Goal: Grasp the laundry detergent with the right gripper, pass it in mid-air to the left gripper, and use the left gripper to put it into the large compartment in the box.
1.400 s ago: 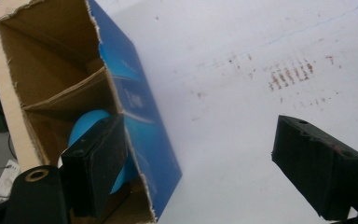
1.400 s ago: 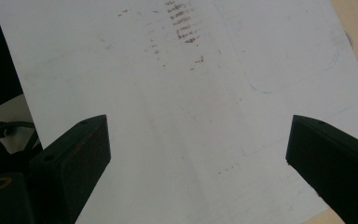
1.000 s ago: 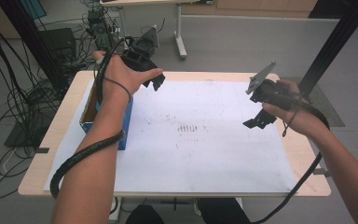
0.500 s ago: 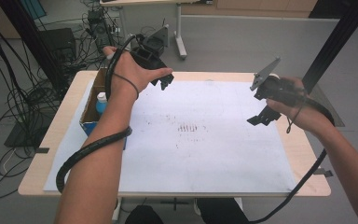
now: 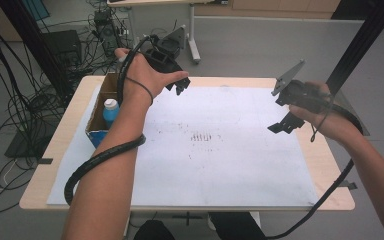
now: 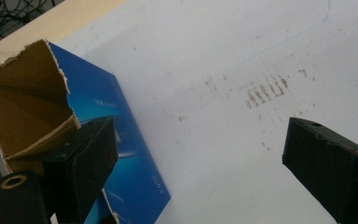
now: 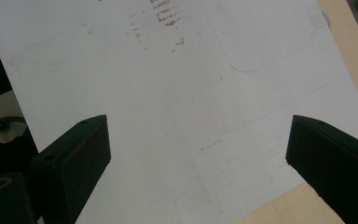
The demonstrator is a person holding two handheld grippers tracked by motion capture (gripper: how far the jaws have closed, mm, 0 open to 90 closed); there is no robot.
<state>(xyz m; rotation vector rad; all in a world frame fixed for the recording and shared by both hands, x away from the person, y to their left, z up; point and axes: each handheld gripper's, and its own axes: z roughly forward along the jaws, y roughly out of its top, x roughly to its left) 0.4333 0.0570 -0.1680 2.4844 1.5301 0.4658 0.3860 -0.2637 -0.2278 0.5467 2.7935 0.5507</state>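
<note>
High view: your left gripper (image 5: pixel 180 86) hovers spread wide, empty
Bottle (image 5: pixel 110 111) sits in the box (image 5: pixel 96 125) below-left; descend vertically, right gripper (image 5: pixel 286 121) released

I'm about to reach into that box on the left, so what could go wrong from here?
The cardboard box has a torn, flimsy rim, so the open left claw could catch it and drag or tip the box. The bottle sits deep inside, leaving little room for the jaws. The trailing cable along the forearm might snag the box's corner.
</note>
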